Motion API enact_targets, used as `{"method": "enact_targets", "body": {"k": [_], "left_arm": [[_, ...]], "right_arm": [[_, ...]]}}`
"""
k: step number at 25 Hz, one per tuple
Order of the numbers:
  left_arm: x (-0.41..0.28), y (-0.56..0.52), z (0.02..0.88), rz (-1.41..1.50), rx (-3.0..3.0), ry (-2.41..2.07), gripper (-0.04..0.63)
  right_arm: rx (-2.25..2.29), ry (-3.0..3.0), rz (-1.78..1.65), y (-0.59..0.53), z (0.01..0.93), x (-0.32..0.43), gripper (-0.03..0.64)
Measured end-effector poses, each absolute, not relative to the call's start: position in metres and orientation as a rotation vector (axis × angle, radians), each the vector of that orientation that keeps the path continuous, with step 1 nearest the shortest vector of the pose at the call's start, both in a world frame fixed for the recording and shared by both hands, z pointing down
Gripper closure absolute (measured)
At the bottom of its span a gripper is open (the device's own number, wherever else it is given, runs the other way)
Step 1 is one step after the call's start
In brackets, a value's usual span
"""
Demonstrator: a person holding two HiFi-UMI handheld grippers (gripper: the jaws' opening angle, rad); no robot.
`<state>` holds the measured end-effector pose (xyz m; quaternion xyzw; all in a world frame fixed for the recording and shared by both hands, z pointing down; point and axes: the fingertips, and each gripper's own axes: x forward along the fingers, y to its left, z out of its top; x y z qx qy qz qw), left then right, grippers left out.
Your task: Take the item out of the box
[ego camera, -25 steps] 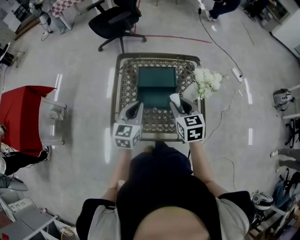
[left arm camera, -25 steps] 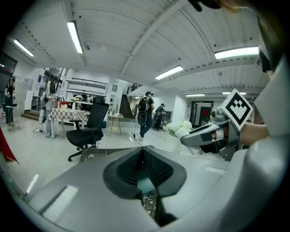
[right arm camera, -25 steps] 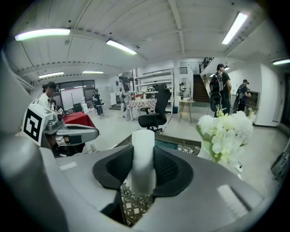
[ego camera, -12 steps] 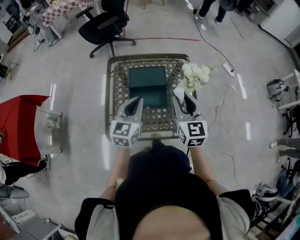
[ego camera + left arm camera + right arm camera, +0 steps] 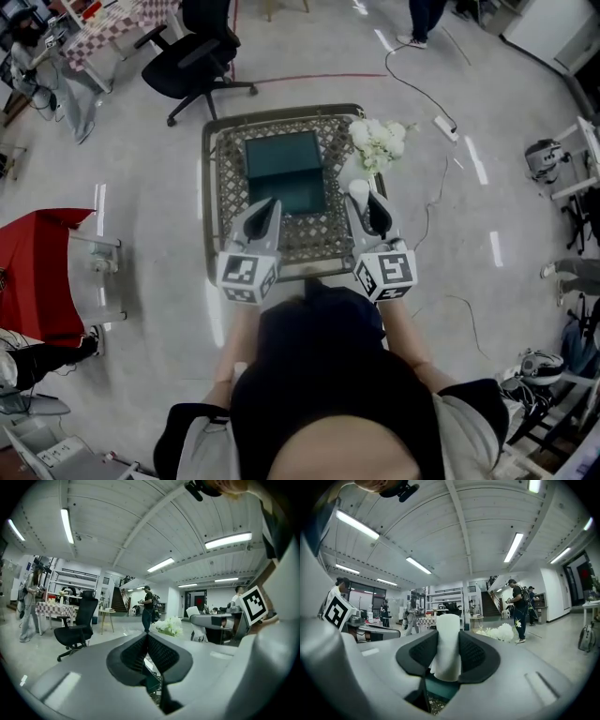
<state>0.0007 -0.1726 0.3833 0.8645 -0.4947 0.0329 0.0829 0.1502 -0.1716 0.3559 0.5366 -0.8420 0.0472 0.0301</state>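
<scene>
Right gripper view: the right gripper point(image 5: 448, 660) is clamped on an upright white cylinder point(image 5: 448, 637), a pad pressing each side. Head view: the cylinder is out of the open green box point(image 5: 286, 171), which lies ahead between both grippers on the lattice table point(image 5: 217, 187). The left gripper point(image 5: 147, 641) has its jaws together, empty.

Bright ceiling lights point(image 5: 229, 540), fisheye-warped edges
</scene>
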Motion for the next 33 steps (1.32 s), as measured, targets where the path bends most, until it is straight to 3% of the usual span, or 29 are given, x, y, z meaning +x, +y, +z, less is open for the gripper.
{"method": "enact_targets", "body": {"k": [6,33], "left_arm": [[0.009,-0.172,0.391,0.108,2.583,-1.443,0.588],[0.021,-0.175,0.391,0.113,2.604,-1.394,0.588]], "right_arm": [[1.675,-2.615,0.299,-0.17,0.369,0.158,0.485],[1.689,-2.54,0.231,-0.168,0.371,0.162,0.485]]}}
